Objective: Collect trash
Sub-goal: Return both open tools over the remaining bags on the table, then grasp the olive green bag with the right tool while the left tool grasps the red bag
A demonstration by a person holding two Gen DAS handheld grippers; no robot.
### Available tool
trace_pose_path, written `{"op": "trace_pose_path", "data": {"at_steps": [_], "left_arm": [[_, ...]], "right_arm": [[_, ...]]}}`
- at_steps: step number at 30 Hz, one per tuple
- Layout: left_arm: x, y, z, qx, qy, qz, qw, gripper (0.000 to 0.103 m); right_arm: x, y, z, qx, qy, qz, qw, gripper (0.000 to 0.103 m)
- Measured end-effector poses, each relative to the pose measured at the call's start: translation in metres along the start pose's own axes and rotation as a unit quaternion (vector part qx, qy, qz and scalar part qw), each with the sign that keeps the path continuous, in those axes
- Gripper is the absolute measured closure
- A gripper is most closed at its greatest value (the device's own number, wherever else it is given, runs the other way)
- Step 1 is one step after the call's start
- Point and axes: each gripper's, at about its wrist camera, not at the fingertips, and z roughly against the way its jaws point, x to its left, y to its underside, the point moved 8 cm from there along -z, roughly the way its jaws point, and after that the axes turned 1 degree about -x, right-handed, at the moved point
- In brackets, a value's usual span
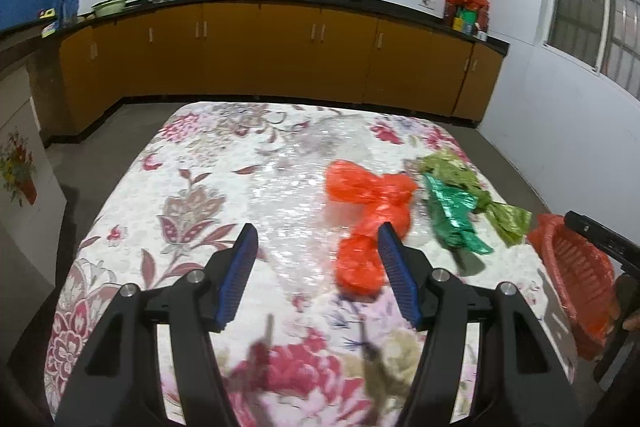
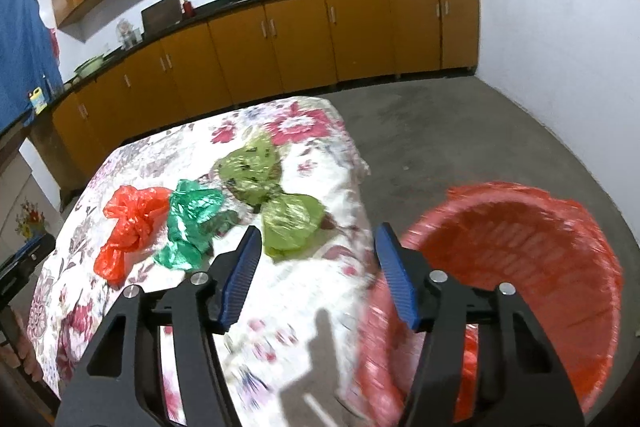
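Three crumpled plastic bags lie on the flowered tablecloth (image 1: 208, 187): a red bag (image 1: 368, 219), a shiny green bag (image 1: 452, 215) and an olive-green bag (image 1: 484, 187). My left gripper (image 1: 316, 239) hovers open over the cloth, its right fingertip lined up with the red bag, nothing between the pads. In the right wrist view the red bag (image 2: 128, 223), green bag (image 2: 192, 223) and olive bag (image 2: 280, 207) lie ahead and to the left. My right gripper (image 2: 318, 239) is open at the table's edge. Its right finger overlaps the rim of a red slatted basket (image 2: 520, 267).
The red basket (image 1: 576, 275) sits off the table's right side, with the other gripper's black body (image 1: 600, 239) over it. Orange cabinets (image 1: 280, 59) and a dark counter with woks line the far wall. Grey floor (image 2: 460, 135) surrounds the table.
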Motion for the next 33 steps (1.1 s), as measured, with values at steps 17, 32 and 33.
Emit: {"op": "trace_pose_path", "data": {"at_steps": [17, 32, 33], "left_arm": [[0.039, 0.002, -0.02, 0.011, -0.019, 0.02, 0.9996, 0.041], [-0.011, -0.007, -0.038, 0.02, 0.012, -0.013, 0.9996, 0.041], [-0.018, -0.007, -0.041, 0.025, 0.013, -0.018, 0.9995, 0.041]], "right_arm": [[0.05, -0.014, -0.117, 0.072, -0.004, 0.063, 0.995, 0.044], [0.037, -0.003, -0.105, 0.092, -0.009, 0.05, 0.994, 0.093], [0.036, -0.002, -0.099, 0.089, -0.011, 0.047, 0.995, 0.093]]}}
